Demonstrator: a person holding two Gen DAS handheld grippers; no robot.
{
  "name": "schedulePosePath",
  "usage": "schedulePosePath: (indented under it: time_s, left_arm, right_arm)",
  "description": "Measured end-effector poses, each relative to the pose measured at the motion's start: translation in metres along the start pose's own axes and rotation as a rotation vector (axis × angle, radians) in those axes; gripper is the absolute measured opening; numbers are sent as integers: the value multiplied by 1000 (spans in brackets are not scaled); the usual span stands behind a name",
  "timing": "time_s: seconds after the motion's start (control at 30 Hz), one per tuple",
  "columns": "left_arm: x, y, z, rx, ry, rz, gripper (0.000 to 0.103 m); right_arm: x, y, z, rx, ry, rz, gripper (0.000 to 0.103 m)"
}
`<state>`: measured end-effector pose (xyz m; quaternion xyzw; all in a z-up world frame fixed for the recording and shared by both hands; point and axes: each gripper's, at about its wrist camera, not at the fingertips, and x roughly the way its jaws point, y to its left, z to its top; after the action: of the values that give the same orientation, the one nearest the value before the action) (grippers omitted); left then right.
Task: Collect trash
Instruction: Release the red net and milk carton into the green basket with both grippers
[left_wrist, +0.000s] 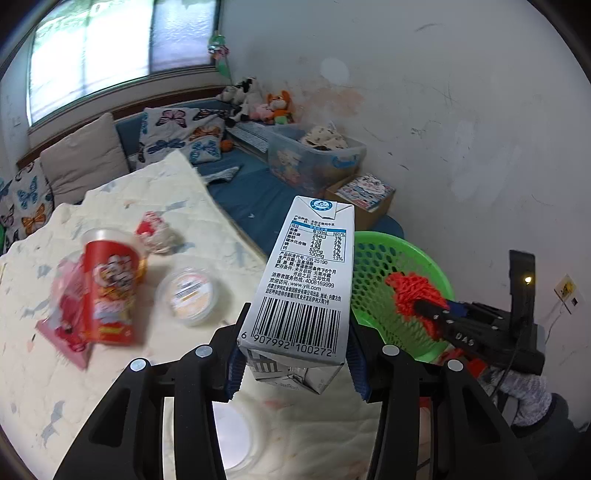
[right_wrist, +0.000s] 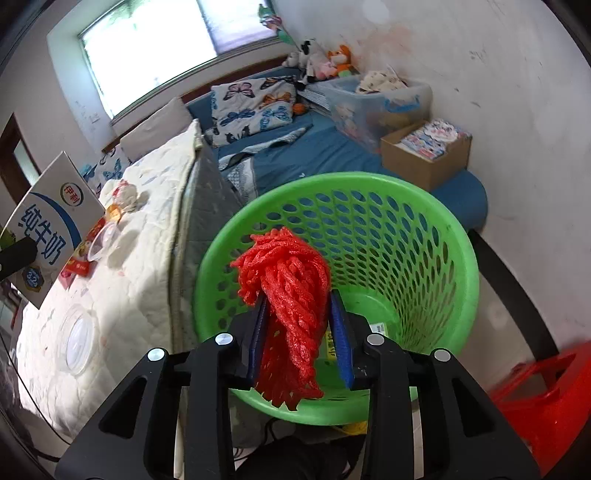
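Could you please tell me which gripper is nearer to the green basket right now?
Right. The right gripper, shut on the red netting, is over the basket opening. The left gripper, holding the milk carton, is off to the side by the bed.

A lived-in bedroom in a private home: a cream quilted mattress (right_wrist: 155, 229) lies before a wide curtained window (left_wrist: 110, 44), beyond the claws. Butterfly-print pillows (right_wrist: 255, 107) and a plain beige cushion (left_wrist: 81, 158) line the blue-sheeted bed (right_wrist: 332, 147). Soft stuffed toys (left_wrist: 258, 103) crowd the far corner beside a clear plastic storage tub (left_wrist: 317, 158) and a brown cardboard box (right_wrist: 428, 155), against scuffed white plaster walls (left_wrist: 461, 110).
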<state>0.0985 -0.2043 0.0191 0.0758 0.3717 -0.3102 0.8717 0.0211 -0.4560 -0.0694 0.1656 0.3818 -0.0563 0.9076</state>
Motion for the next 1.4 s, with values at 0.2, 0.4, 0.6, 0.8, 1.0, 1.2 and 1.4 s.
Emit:
schedulePosePath:
  time_s: [0.2,0.4,0.6,0.8,1.0,1.2,1.4]
  left_arm:
    - [19,-17,10,27,29,-20,45]
    - [34,-32,18,60,44,-20,45]
    - [49,-46,22,88,68,-27,45]
    - [75,-63,26,113,113,-36,45]
    - [107,-82,28,144,175,-43,45]
    - [139,-97,30,174,234,-36,46]
    - [151,-103,28,170,240,-27,64]
  right_arm:
    - [4,-11,-1,23,0,3,46]
    - [2,-16,-2,37,-6,4,57]
    - [-5,-19,-3,34,-16,5,61]
    - [-17,-23,-7,24,-33,-4,66]
    - [-29,-30,-14,41,-49,-9,68]
    - [-33,-36,-22,65,-44,-12,69]
    - [-34,-39,-25,82,-37,-15,69]
